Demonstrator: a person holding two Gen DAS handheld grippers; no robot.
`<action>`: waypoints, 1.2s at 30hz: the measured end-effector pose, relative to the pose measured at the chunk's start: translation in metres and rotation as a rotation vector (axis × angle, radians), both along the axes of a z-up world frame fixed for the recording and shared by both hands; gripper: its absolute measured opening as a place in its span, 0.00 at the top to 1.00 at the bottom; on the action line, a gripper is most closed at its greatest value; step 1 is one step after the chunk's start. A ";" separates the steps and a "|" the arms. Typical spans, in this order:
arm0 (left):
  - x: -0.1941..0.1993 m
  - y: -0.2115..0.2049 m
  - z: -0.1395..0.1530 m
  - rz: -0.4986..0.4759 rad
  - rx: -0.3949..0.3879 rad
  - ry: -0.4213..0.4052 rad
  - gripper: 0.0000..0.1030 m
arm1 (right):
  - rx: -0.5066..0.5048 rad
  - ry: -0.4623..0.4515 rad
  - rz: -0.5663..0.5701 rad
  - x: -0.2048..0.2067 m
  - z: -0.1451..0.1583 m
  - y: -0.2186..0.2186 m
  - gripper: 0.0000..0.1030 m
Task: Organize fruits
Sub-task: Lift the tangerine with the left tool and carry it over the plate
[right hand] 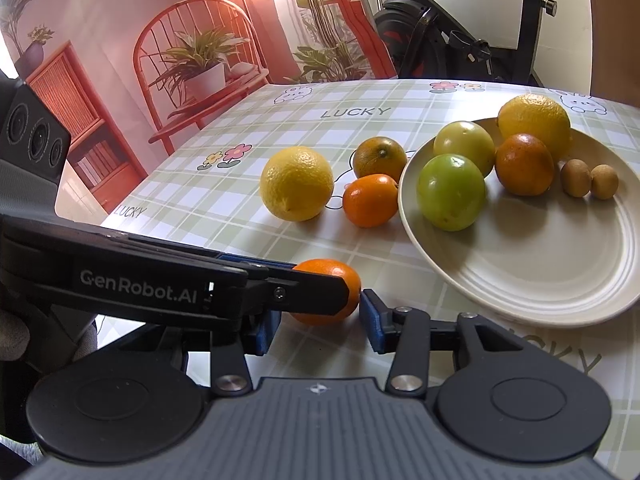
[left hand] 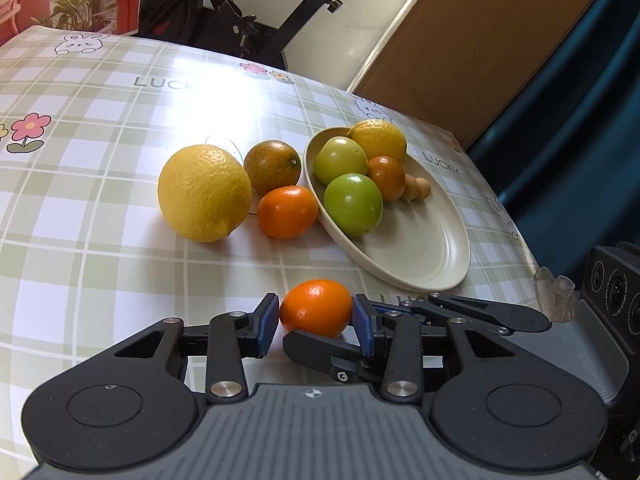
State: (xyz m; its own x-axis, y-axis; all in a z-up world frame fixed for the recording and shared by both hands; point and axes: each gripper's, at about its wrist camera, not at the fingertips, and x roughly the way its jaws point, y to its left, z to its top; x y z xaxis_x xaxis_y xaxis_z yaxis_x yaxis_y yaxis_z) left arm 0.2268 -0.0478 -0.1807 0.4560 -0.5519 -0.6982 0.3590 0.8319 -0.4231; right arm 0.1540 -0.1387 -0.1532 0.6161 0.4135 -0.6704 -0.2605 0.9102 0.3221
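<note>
- Fruits for sorting: a small orange lies on the checked tablecloth, just in front of the near rim of the plate, which serves as landmark throughout.
- Left gripper: its blue pads stand on either side of this orange, touching or very nearly so; a pinch seems formed, though firm pressure cannot be confirmed.
- Right gripper: fingers part-spread around the same fruit, clear of it on the plate side (the other pad is hidden behind the left tool), probably waiting instead of gripping.
- On the plate: two green fruits, a lemon, a dark orange and two small brown fruits, crowded at the far side, leaving the near half free for more.
- Left of the plate: a big lemon, a mottled orange and another small orange, not yet collected.
</note>
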 end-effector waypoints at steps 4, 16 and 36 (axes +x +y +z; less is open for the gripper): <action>0.002 -0.006 0.015 -0.003 -0.002 -0.038 0.59 | 0.031 -0.038 -0.034 -0.003 0.007 -0.008 0.55; 0.027 -0.057 0.041 -0.094 -0.010 -0.082 0.59 | 0.049 -0.116 -0.153 -0.004 0.032 -0.049 0.55; 0.073 -0.154 0.014 -0.244 0.033 -0.028 0.59 | 0.029 -0.088 -0.347 0.011 0.017 -0.135 0.55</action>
State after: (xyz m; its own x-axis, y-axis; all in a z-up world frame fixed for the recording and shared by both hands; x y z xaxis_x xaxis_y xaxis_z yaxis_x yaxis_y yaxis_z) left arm 0.3000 -0.2020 -0.1663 0.3310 -0.6256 -0.7064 0.5624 0.7319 -0.3847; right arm 0.1645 -0.2733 -0.1361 0.7783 0.1878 -0.5991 0.0345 0.9400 0.3395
